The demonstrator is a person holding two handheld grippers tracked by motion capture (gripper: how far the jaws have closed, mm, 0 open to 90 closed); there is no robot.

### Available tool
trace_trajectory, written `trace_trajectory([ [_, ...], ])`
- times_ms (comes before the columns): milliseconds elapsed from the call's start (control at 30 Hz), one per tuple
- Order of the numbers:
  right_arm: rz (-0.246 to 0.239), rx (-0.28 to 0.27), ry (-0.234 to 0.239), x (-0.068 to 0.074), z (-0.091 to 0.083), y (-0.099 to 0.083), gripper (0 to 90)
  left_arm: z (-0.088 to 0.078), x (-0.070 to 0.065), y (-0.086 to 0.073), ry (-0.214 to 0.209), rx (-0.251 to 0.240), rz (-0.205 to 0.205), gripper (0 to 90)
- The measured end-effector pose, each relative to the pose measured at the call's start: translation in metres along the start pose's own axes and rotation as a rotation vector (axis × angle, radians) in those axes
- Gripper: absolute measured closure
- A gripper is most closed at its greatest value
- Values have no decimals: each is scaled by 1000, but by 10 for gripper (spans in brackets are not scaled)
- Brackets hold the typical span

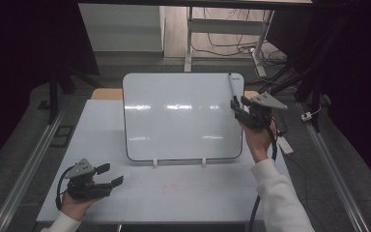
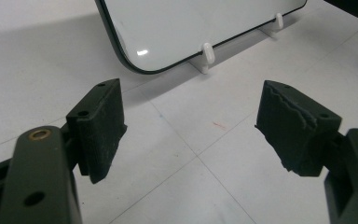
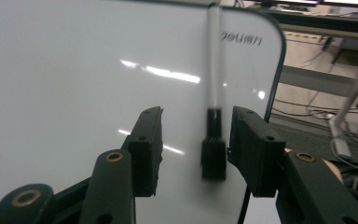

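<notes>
Flanking marker (image 3: 213, 140) at whiteboard (image 3: 74, 70): right fingers (image 3: 191, 154) parted; left fingers (image 2: 191, 135) wide, empty.

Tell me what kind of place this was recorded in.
Probably a lab or workshop set up for recording: a white table holding a propped whiteboard, cables loose on the floor behind, and dark curtains at the sides.

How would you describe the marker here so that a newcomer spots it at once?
Find the whiteboard standing upright mid-table. Along its right edge near the top corner sits the marker, a thin white stick with a black lower end, between the open fingers of the right gripper. Nothing else on the board is stick-shaped.
</notes>
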State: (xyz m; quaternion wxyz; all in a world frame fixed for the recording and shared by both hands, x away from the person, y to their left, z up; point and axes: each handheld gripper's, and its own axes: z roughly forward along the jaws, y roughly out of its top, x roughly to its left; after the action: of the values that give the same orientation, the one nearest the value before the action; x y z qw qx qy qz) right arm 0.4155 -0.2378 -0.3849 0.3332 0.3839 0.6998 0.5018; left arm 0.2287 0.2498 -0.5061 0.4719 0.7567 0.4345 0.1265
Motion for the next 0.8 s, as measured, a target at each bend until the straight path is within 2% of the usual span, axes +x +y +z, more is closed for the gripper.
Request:
trace_trajectory([
  [333,-15,34,148,5,-41,-50,486,2,0,0,-3,7,5,238],
  [633,-5,74,207,6,-73,-84,483,4,-1,0,-4,16,7,237],
  [800,-30,90,232,7,-88,-97,484,5,0,0,-4,21,8,237],
])
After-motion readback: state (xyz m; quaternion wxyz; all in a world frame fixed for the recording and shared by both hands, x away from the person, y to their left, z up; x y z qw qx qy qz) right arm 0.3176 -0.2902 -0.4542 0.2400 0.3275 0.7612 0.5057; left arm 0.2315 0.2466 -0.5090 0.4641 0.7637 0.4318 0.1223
